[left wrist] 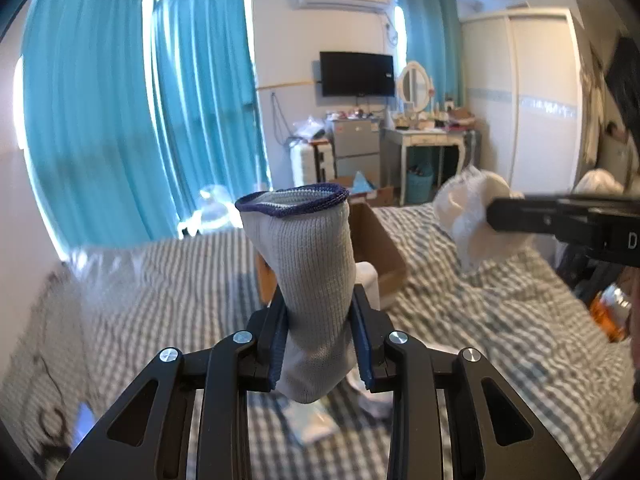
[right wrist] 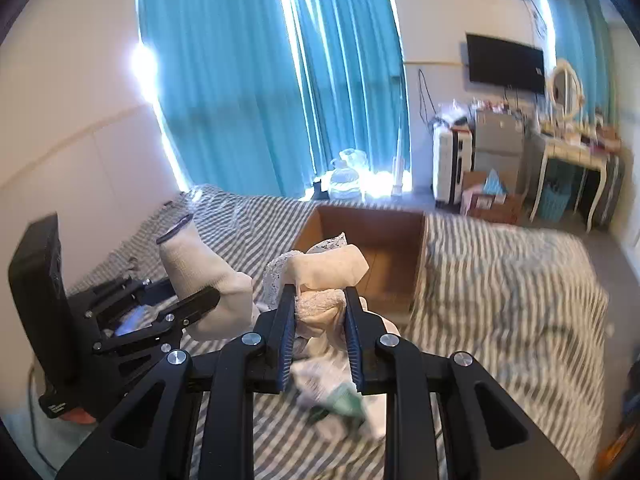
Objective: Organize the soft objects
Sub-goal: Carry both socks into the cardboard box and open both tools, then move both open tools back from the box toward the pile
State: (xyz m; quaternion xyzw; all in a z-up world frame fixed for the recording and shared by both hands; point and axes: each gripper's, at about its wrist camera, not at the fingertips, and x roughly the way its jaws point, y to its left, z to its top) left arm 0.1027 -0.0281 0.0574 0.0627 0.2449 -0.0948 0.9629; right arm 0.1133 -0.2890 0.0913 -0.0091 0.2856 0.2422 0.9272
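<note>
Left gripper [left wrist: 320, 332]: jaws clamped on grey sock [left wrist: 310, 272], held upright over bed [left wrist: 500, 320] | right gripper [right wrist: 320, 316]: jaws pinching cream lace garment [right wrist: 320, 276] just before cardboard box [right wrist: 384, 232]

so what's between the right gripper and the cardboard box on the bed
In the right wrist view, only the cream lace cloth clamped in the right gripper lies before the cardboard box; beneath it, striped bedding.
</note>
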